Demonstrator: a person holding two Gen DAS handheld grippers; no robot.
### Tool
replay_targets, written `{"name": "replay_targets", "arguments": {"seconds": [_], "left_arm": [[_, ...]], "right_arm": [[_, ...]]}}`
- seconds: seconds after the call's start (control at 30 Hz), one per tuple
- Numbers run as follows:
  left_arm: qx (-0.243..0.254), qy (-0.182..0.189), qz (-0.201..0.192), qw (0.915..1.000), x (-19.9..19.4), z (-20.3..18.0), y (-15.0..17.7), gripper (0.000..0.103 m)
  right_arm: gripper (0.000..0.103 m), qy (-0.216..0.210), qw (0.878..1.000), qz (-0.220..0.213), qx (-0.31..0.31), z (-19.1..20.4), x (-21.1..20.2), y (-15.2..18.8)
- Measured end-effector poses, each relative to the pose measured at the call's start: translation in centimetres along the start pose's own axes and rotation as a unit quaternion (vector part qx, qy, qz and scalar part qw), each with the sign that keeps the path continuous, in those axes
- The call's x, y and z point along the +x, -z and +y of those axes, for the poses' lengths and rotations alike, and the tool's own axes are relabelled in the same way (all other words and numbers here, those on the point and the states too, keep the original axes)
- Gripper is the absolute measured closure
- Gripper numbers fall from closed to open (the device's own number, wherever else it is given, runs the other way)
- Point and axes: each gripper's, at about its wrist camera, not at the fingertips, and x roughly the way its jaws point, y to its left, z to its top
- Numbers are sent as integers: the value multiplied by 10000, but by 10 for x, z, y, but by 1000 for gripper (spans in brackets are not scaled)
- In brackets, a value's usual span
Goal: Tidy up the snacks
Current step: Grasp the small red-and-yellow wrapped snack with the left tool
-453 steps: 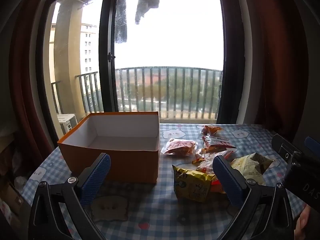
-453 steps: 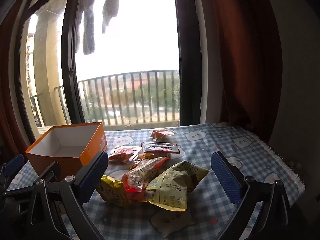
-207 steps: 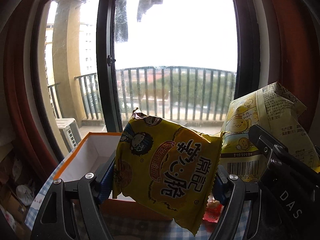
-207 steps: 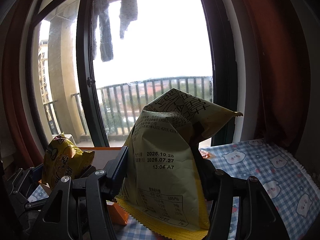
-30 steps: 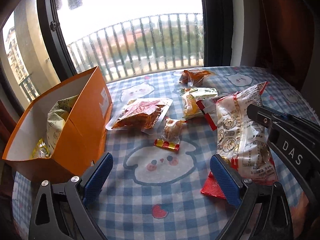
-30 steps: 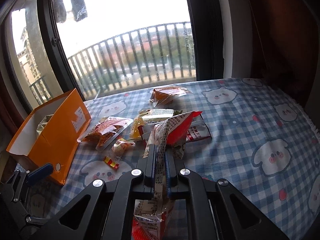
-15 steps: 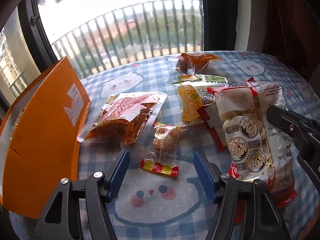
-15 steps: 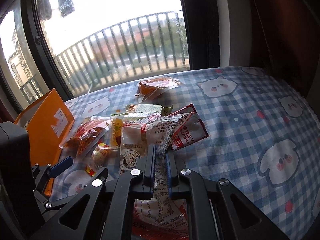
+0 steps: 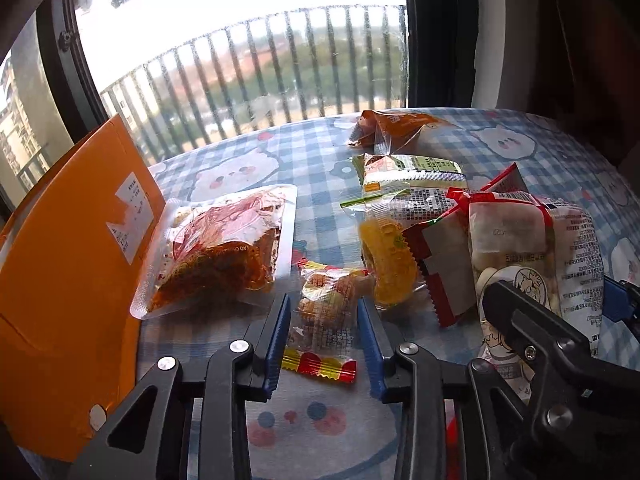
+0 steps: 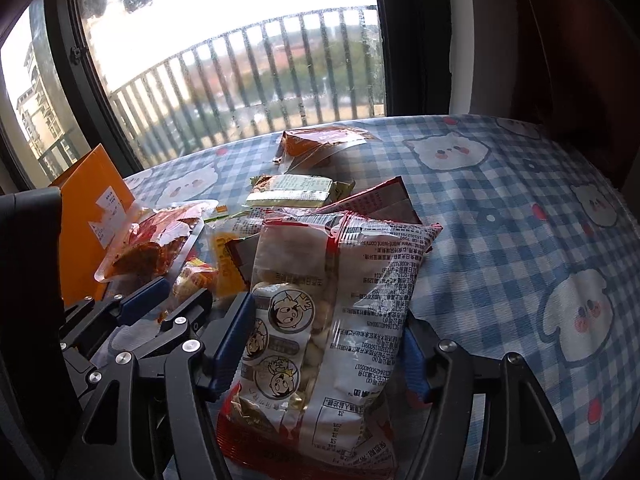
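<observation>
My left gripper [image 9: 324, 320] sits low on the table with its blue pads close on either side of a small clear candy packet [image 9: 326, 312]; the jaws are nearly shut around it. My right gripper [image 10: 324, 340] has opened wide; a red-and-white biscuit bag [image 10: 328, 312] lies between its fingers, resting on the table. That bag also shows in the left wrist view [image 9: 532, 248]. The orange box [image 9: 68, 264] stands at the left, side toward me; its inside is hidden.
A clear pouch of red spicy snack [image 9: 224, 248] lies beside the box. A yellow ring snack [image 9: 388, 260], a green-white packet [image 9: 412, 172], an orange packet [image 9: 392, 126] and a red flat packet [image 10: 372, 200] lie on the blue checked tablecloth [image 10: 520, 220]. A window is behind.
My left gripper has moved down and forward and narrowed around the small candy packet. My right gripper has opened, and the biscuit bag has dropped flat between its fingers.
</observation>
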Motion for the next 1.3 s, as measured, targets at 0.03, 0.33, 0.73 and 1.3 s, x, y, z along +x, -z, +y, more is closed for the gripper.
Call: {"name": "replay_targets", "arguments": {"seconds": [0.03,0.33,0.73,1.3], "left_arm": [[14,-48,-25,10000,-1,0,1,75],[177,-26,-57,9998,-17,-7,19,77],[149,349,-72,9993,-53,-12,46,85],[372,410,-100,9984,-51,-15,36,45]], "right_arm": [[33,-4,10000,8,7,0,0,0],[31,-31,9995,120,274,-1,-1,17],[69,-124,9995,23,292,7,-28,38],[70,62,9994,-151,320,7,-41,35]]}}
